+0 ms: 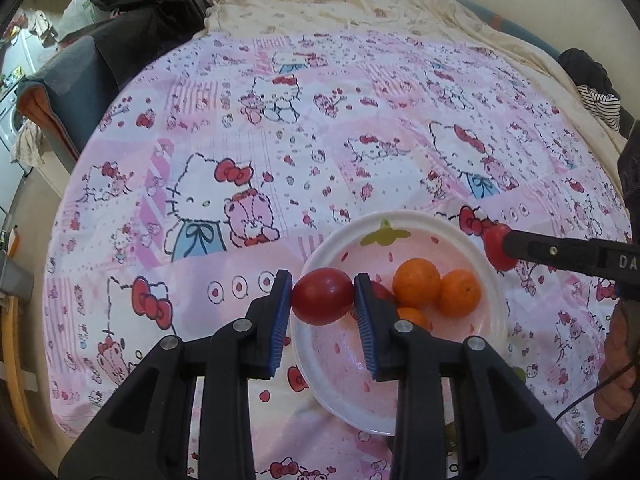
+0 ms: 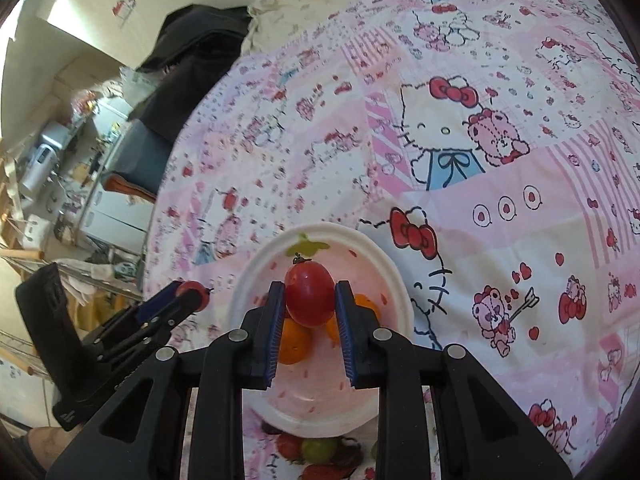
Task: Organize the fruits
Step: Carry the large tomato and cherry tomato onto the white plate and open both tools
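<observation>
A white bowl (image 1: pixel 400 224) with a strawberry print sits on a pink Hello Kitty cloth; it also shows in the right wrist view (image 2: pixel 392 272). It holds several orange fruits (image 1: pixel 416 282) (image 2: pixel 294 340). My left gripper (image 1: pixel 322 296) is shut on a red tomato (image 1: pixel 322 296) above the bowl's left rim. My right gripper (image 2: pixel 309 300) is shut on another red tomato (image 2: pixel 309 300) above the bowl. The right gripper (image 1: pixel 500 246) shows at the bowl's right side in the left wrist view. The left gripper (image 2: pixel 194 295) shows at the bowl's left in the right wrist view.
The pink cloth (image 1: pixel 280 160) covers a round table. A cream sheet (image 1: pixel 340 4) and dark clothes (image 1: pixel 152 4) lie at the far edge. A green grape (image 2: pixel 318 450) and a red fruit (image 2: pixel 290 446) lie just in front of the bowl.
</observation>
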`<state>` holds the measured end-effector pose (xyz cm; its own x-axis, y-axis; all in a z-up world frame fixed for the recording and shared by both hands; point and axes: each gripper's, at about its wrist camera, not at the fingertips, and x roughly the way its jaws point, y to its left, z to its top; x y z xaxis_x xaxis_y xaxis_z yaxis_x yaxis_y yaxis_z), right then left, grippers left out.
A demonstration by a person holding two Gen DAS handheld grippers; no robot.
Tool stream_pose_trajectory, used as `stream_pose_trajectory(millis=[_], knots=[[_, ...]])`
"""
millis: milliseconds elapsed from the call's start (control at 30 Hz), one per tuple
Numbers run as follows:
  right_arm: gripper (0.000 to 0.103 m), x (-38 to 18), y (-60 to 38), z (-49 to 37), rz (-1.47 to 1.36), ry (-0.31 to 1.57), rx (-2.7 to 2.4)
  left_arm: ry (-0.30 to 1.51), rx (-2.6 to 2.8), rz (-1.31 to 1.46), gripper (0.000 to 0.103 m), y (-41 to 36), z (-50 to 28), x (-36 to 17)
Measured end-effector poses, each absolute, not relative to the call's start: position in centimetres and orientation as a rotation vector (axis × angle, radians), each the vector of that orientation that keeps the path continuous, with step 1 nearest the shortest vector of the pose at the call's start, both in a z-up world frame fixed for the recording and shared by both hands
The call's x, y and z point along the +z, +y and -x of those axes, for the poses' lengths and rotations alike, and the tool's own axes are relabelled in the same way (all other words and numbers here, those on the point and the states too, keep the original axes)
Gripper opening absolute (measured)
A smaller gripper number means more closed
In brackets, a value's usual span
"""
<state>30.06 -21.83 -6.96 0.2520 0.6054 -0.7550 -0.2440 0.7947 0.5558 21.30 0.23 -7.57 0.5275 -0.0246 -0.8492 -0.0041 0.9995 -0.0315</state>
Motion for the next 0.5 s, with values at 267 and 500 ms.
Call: stream_pose_trajectory(millis=[267, 500], knots=[[0.027, -8.8, -21.3, -30.8, -0.308, 1.224, 0.540, 1.081, -0.036, 0.067, 0.028, 0.3, -21.3, -9.6], [0.028, -9.2, -20.7, -30.8, -0.294, 1.234, 0.537, 1.146, -0.049, 0.059, 0.028, -0.2, -20.9, -11.4]])
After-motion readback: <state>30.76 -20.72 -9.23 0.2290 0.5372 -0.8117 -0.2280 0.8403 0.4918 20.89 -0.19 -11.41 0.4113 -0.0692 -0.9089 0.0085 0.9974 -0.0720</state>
